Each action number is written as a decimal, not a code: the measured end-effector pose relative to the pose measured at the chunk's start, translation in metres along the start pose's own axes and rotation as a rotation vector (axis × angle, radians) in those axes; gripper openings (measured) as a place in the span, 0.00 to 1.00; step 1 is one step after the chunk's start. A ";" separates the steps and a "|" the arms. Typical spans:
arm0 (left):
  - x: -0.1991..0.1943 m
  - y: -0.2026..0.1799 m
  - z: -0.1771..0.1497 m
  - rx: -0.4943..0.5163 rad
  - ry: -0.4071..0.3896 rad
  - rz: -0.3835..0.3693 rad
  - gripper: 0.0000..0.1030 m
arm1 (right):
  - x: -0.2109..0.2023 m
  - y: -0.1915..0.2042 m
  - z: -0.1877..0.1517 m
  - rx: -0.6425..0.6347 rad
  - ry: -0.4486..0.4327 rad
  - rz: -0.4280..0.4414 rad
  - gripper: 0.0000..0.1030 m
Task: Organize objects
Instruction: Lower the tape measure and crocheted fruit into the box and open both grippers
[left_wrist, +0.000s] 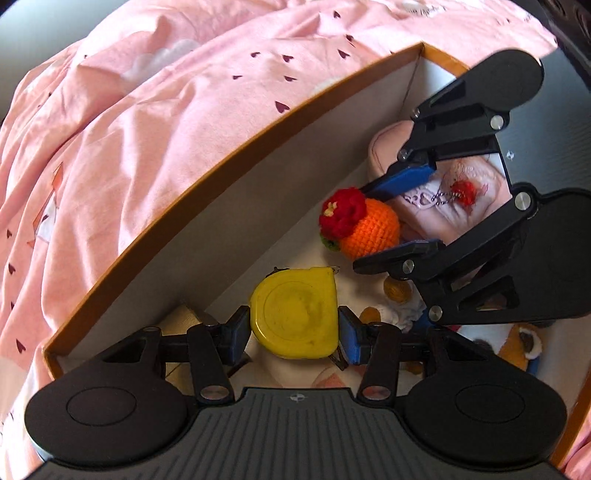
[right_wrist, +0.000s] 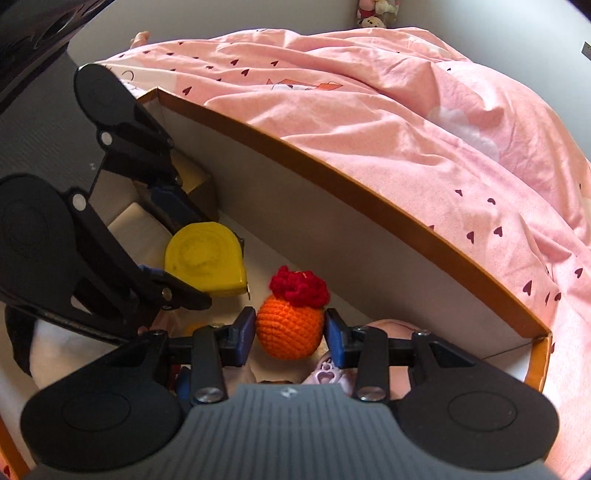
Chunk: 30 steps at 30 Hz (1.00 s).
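My left gripper (left_wrist: 294, 328) is shut on a yellow tape measure (left_wrist: 295, 314) and holds it inside an orange-rimmed cardboard box (left_wrist: 229, 144). My right gripper (right_wrist: 290, 332) is shut on an orange crochet ball with a red flower (right_wrist: 290, 325), also inside the box (right_wrist: 369, 199). In the left wrist view the right gripper (left_wrist: 369, 229) holds the ball (left_wrist: 365, 227) just beyond the tape measure. In the right wrist view the left gripper (right_wrist: 186, 266) holds the tape measure (right_wrist: 205, 264) at the left.
A pink pouch with a charm (left_wrist: 454, 195) lies in the box behind the ball. Plush toys (left_wrist: 517, 343) and small items lie on the box floor. Tan boxes (right_wrist: 140, 221) stand in the left corner. Pink heart-print bedding (right_wrist: 406, 122) surrounds the box.
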<state>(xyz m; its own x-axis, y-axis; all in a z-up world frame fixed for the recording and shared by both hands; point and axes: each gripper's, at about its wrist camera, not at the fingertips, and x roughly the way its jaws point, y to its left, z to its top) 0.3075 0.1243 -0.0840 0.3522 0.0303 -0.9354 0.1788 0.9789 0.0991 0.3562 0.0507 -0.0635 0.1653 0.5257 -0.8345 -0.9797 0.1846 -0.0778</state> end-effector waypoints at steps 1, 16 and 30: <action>0.002 -0.001 0.001 0.006 0.009 0.003 0.55 | 0.001 0.000 0.000 -0.005 0.002 0.003 0.41; 0.004 -0.008 -0.010 0.033 0.019 0.055 0.66 | -0.036 -0.002 -0.008 0.037 -0.064 -0.015 0.56; -0.091 -0.016 -0.040 -0.114 -0.192 0.161 0.72 | -0.082 0.008 -0.016 0.138 -0.107 -0.056 0.64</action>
<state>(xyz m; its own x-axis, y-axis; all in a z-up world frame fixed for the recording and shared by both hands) 0.2355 0.1137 -0.0138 0.5371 0.1593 -0.8283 0.0054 0.9813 0.1922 0.3331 -0.0037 -0.0043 0.2378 0.5955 -0.7674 -0.9451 0.3243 -0.0412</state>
